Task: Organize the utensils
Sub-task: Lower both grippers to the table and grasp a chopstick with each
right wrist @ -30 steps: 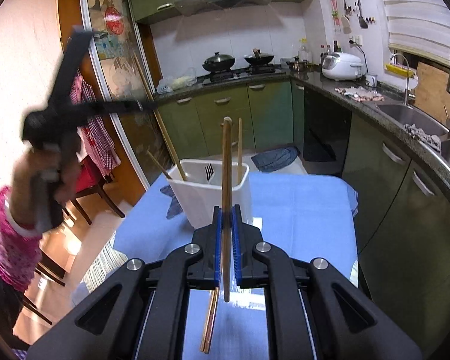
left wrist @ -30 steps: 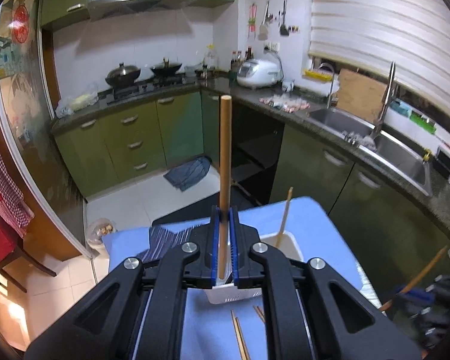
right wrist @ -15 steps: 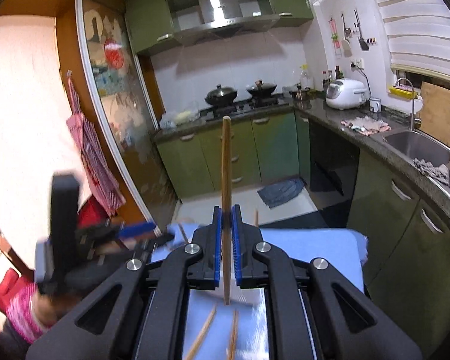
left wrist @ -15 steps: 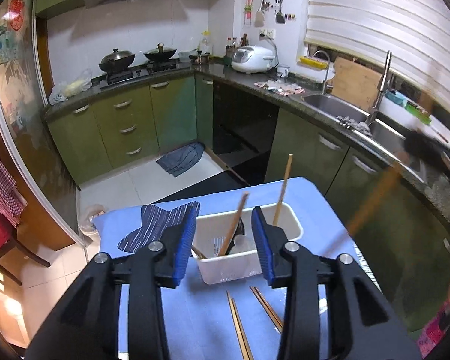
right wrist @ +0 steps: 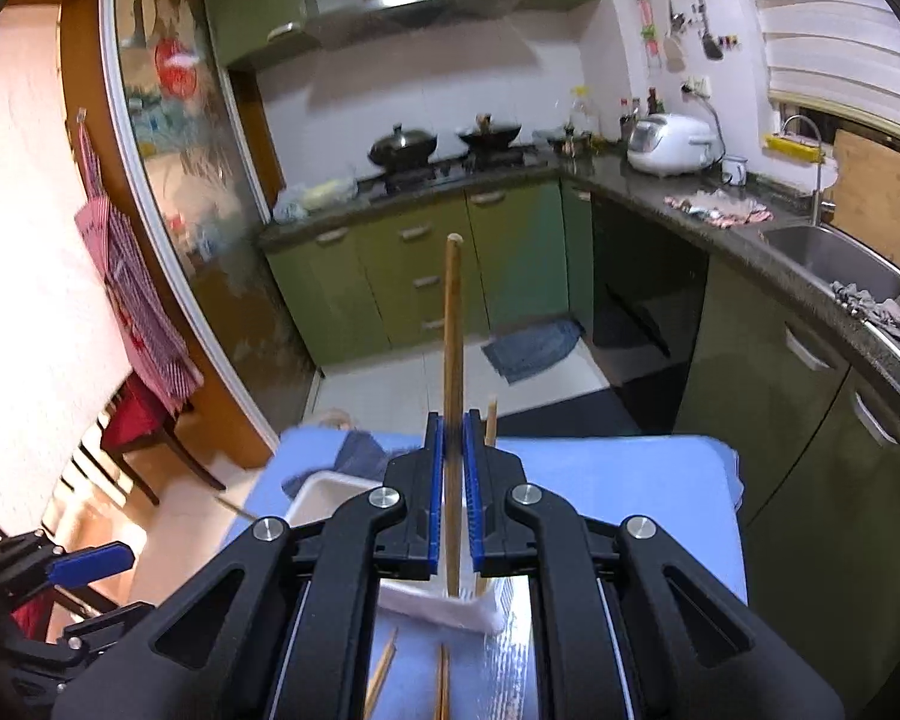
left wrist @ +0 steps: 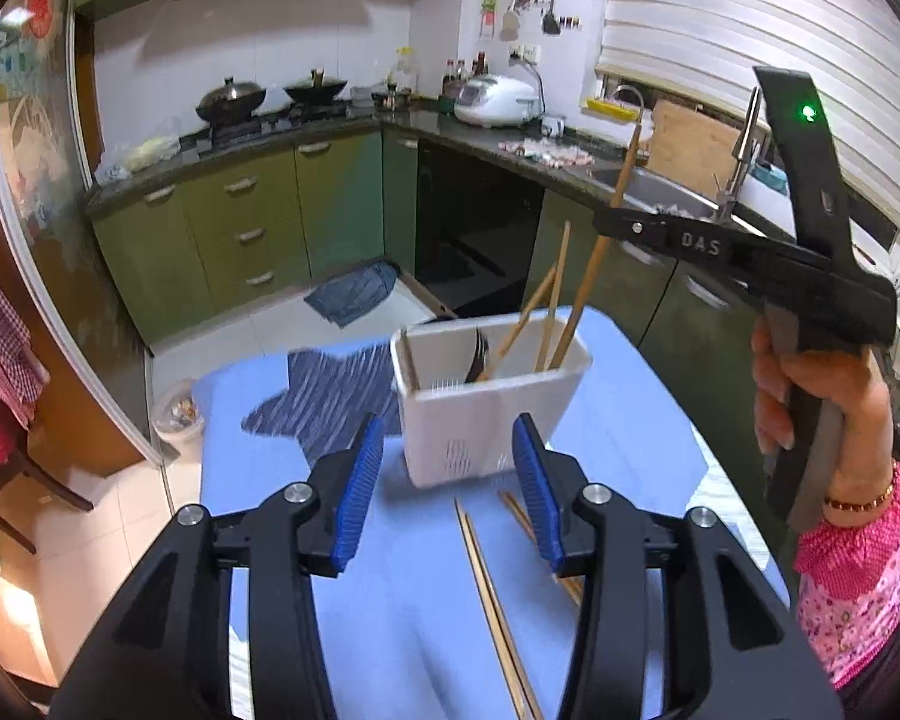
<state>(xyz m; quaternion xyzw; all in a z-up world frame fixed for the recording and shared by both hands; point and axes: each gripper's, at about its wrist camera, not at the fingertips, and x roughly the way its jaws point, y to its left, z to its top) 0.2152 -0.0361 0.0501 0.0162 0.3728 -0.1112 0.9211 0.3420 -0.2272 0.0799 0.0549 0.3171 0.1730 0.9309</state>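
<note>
While my left fingers [left wrist: 447, 486] are opening, empty, over loose chopsticks [left wrist: 489, 600] on the bench [left wrist: 636, 420] before the caddy [left wrist: 489, 414], my right fingers [right wrist: 453, 495] clench one chopstick [right wrist: 453, 324] mid-shaft above it; light, stiff, slippery wood.

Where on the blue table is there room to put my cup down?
The blue tablecloth is bare to the right of the white utensil holder, out to the table edge. It's crowded just in front of the holder, where loose chopsticks lie, and the striped cloth covers the far left.
</note>
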